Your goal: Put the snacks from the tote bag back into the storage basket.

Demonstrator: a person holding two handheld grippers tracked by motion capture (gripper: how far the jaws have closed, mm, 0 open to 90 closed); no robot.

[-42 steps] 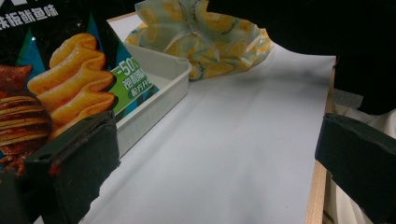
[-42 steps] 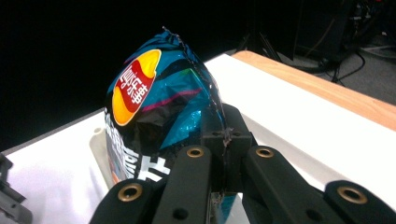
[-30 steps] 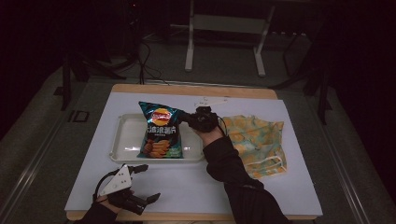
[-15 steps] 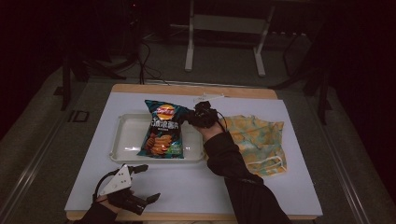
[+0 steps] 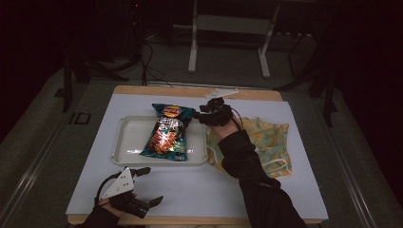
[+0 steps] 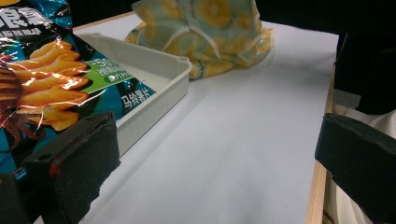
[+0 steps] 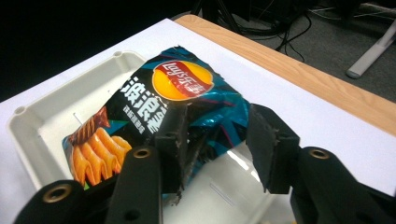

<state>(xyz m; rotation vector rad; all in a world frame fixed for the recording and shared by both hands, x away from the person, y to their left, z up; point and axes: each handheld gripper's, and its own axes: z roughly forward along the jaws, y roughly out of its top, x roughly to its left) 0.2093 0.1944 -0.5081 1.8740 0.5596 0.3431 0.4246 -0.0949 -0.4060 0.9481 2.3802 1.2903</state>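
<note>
Chips in a teal bag [image 5: 167, 132] lie slanted in the white tray [image 5: 124, 152] on the white-topped table [image 5: 199, 190], the bag's top end propped over the tray's far rim and its lower end down on the tray floor. In the right gripper view the same bag [image 7: 140, 126] shows a red and yellow logo, and the right gripper [image 7: 217, 140] has its jaws spread a little apart, one at each side of the bag's upper right corner. One jaw touches the foil, but whether they pinch it cannot be told. From above, the right gripper [image 5: 205, 116] sits at the tray's far right corner, the dark sleeve [image 5: 247, 171] running back across a yellow and green patterned cloth [image 5: 273, 142] that lies just beside the tray.

Nearer the person, the left gripper [image 5: 148, 186] rests by the table's front edge, well apart from the tray. Its jaws stand wide open and hold nothing (the left gripper view looks between them over bare table toward the tray wall [image 6: 154, 100] and the cloth [image 6: 205, 37]).
</note>
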